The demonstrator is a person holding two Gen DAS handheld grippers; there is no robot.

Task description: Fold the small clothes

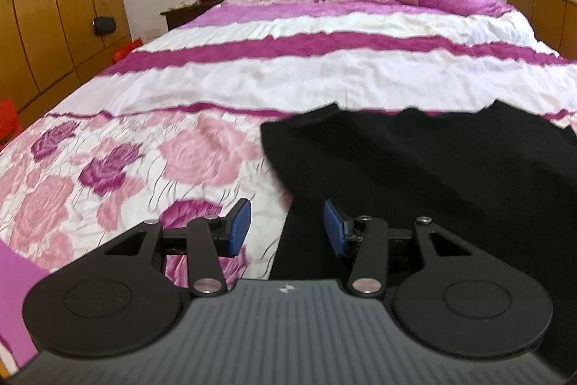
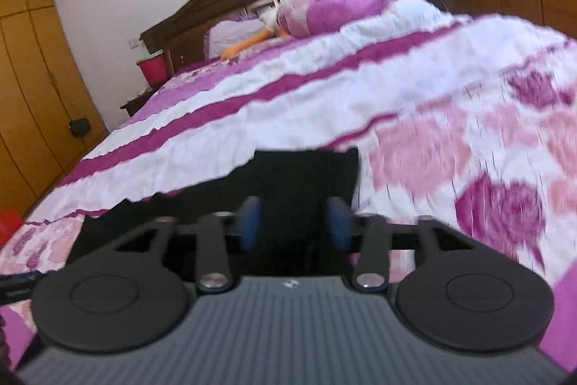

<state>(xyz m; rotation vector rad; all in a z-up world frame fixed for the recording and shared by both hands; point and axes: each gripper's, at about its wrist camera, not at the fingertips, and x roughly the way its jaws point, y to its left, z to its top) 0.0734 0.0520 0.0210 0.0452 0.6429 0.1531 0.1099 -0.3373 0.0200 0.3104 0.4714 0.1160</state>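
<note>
Spread over a wide bed, the pink and purple flowered bedcover (image 1: 144, 147) carries the black garment (image 1: 414, 161), which lies flat near the foot edge with no clear fold visible, so the folding seems to be at its beginning and almost all of it is left to do. The left gripper (image 1: 287, 228) hangs released over the garment's left border, and the right gripper (image 2: 295, 222) is also spread apart with only dark cloth between its blue pads, gripping nothing. No brand name or readable writing appears in either view; only a small pale emblem on each gripper body, too small to read.
</note>
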